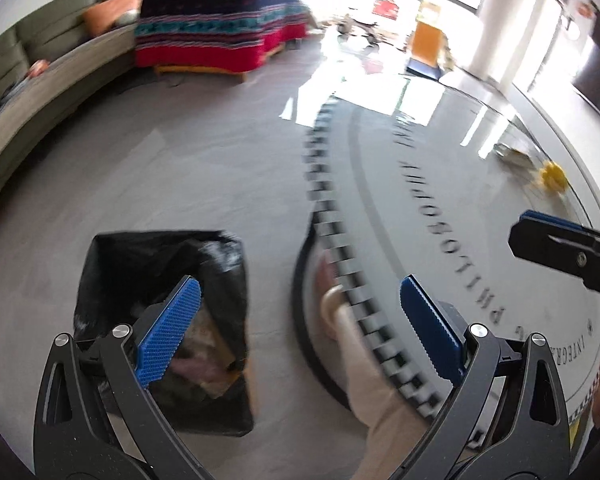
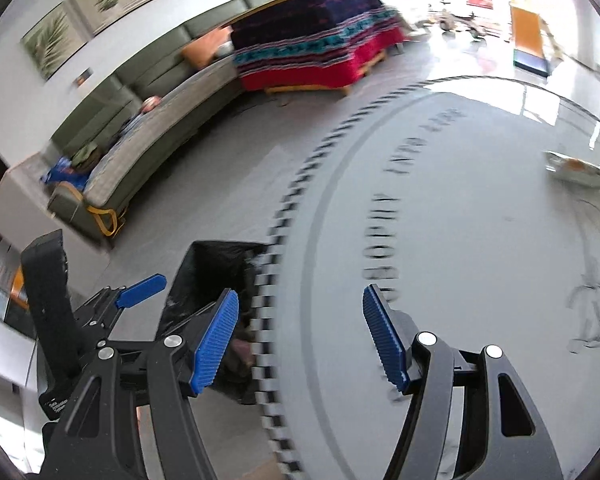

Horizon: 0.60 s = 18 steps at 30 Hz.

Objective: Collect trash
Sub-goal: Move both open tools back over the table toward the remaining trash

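Two claws, both empty: left claw [image 1: 300, 328] has its blue pads spread wide with nothing between them, right claw [image 2: 300, 336] likewise gapes over bare tabletop. We judge we're between drops, heading for the next pickup.

Trash left: a crumpled yellow wad [image 1: 554, 176] and a flattened pale wrapper with an orange patch [image 2: 578, 169], both near the far edge of the round grey counter with the checkered rim and printed lettering [image 2: 480, 240], close together, well apart from either claw. The black plastic bin bag [image 1: 160, 280] stands open on the floor just beside the counter, on the left-claw side, already holding scraps.

How we do it well:
- send the right claw across for the wrapper; it's nearer that side
- wrapper looks thin and flat, so come in low and pinch an edge, don't press down from above
- yellow wad looks light and may skid; close slowly
- keep the left claw near the bag mouth, out of the right claw's path
- frames are blurred; settle before closing
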Each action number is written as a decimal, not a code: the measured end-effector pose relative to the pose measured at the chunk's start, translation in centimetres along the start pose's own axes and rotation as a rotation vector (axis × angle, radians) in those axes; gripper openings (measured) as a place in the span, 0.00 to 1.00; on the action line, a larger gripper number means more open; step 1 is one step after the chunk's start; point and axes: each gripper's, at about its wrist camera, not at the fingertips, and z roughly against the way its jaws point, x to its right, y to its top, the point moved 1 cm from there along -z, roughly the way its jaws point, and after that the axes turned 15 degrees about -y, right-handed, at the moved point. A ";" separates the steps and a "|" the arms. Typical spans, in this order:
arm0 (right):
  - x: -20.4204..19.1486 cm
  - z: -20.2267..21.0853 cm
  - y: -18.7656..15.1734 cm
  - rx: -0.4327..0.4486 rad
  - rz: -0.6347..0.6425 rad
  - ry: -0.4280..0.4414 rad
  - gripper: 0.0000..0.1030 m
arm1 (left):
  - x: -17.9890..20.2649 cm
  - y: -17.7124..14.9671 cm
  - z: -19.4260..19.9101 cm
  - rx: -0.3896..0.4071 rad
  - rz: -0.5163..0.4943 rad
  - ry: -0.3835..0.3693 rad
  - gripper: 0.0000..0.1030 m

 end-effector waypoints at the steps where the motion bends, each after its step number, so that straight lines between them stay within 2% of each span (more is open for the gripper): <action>1: 1.1 0.1 0.0 0.002 -0.015 -0.011 0.64 | 0.8 0.3 -0.5 -0.009 -0.016 -0.008 0.94; 13: 12.7 1.6 -0.1 0.022 -0.185 -0.119 0.69 | 9.5 3.4 -6.8 -0.094 -0.168 -0.095 0.94; 18: 17.6 2.0 -0.1 0.026 -0.276 -0.170 0.71 | 12.8 4.6 -9.4 -0.128 -0.218 -0.153 0.94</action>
